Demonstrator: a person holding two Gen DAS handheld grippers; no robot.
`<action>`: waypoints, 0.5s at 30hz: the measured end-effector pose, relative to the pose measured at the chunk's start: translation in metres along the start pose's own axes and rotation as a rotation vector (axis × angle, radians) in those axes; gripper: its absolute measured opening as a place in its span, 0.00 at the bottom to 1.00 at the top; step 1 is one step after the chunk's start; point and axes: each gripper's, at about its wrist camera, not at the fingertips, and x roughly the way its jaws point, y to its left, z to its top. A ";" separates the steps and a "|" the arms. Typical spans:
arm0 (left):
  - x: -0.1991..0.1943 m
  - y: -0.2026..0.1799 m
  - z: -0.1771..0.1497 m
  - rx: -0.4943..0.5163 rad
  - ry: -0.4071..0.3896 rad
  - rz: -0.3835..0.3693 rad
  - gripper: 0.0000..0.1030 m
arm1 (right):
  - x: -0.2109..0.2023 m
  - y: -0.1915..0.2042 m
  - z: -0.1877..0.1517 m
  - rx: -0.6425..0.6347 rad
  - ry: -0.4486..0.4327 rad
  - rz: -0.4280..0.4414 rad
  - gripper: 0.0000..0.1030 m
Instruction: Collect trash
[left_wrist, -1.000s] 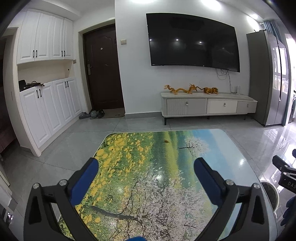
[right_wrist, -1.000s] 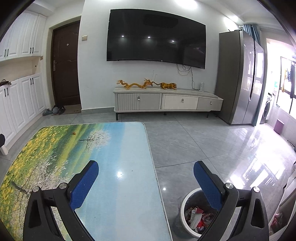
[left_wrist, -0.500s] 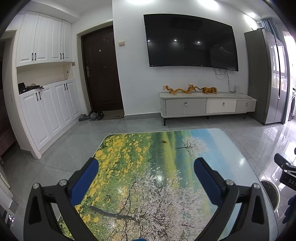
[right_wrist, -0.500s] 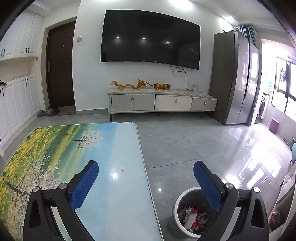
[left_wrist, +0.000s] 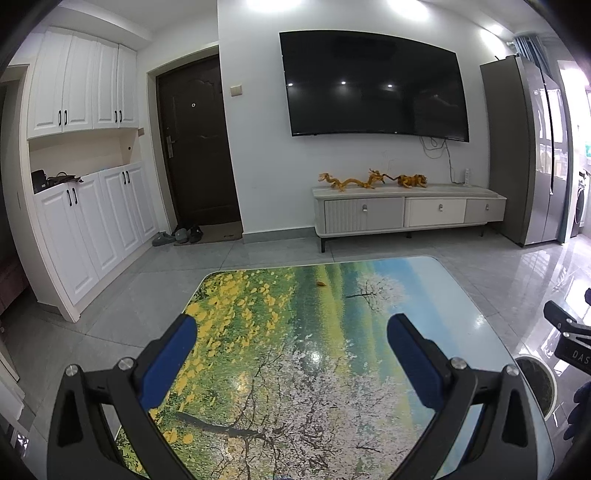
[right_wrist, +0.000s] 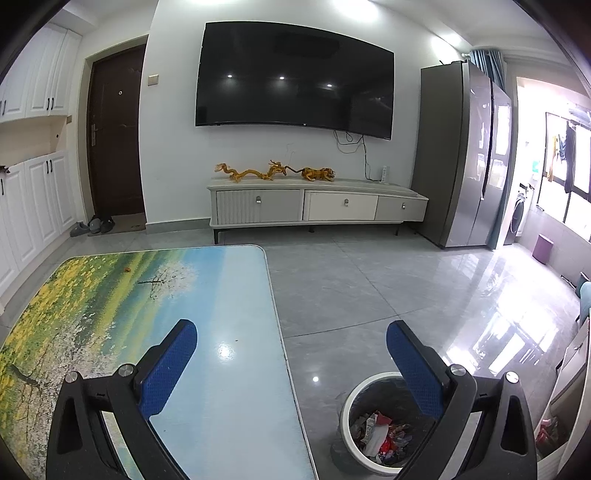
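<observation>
A small orange scrap (left_wrist: 320, 283) lies near the far edge of the landscape-printed table (left_wrist: 258, 369); the right wrist view shows the scrap (right_wrist: 127, 269) too. My left gripper (left_wrist: 291, 334) hovers open over the table's near half, nothing between its blue pads. My right gripper (right_wrist: 291, 338) is open and empty at the table's right edge (right_wrist: 280, 332). On the floor right of the table stands a round white bin (right_wrist: 347, 421) holding crumpled wrappers (right_wrist: 380, 432). The bin's rim (left_wrist: 535, 376) shows in the left wrist view, beside part of the right gripper's body (left_wrist: 569, 336).
A white TV cabinet (right_wrist: 317, 206) with golden figurines stands against the far wall under a large TV (right_wrist: 295, 79). A grey fridge (right_wrist: 461, 155) stands at the right, white cupboards (left_wrist: 85, 221) and a dark door (left_wrist: 195, 147) at the left. Shoes (left_wrist: 177, 234) lie by the door.
Both grippers have drawn back and risen slightly, so the table and room sit lower and farther in view. More of the bin shows under the right gripper. Both stay open.
</observation>
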 end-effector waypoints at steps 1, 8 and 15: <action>0.000 0.000 0.000 0.001 0.000 -0.001 1.00 | -0.001 0.000 0.000 -0.001 -0.002 -0.001 1.00; -0.002 -0.002 0.002 0.005 -0.008 -0.006 1.00 | -0.005 -0.003 -0.001 0.002 -0.012 -0.007 1.00; -0.003 -0.003 0.001 0.008 -0.005 -0.014 1.00 | -0.005 -0.006 -0.001 0.007 -0.013 -0.010 1.00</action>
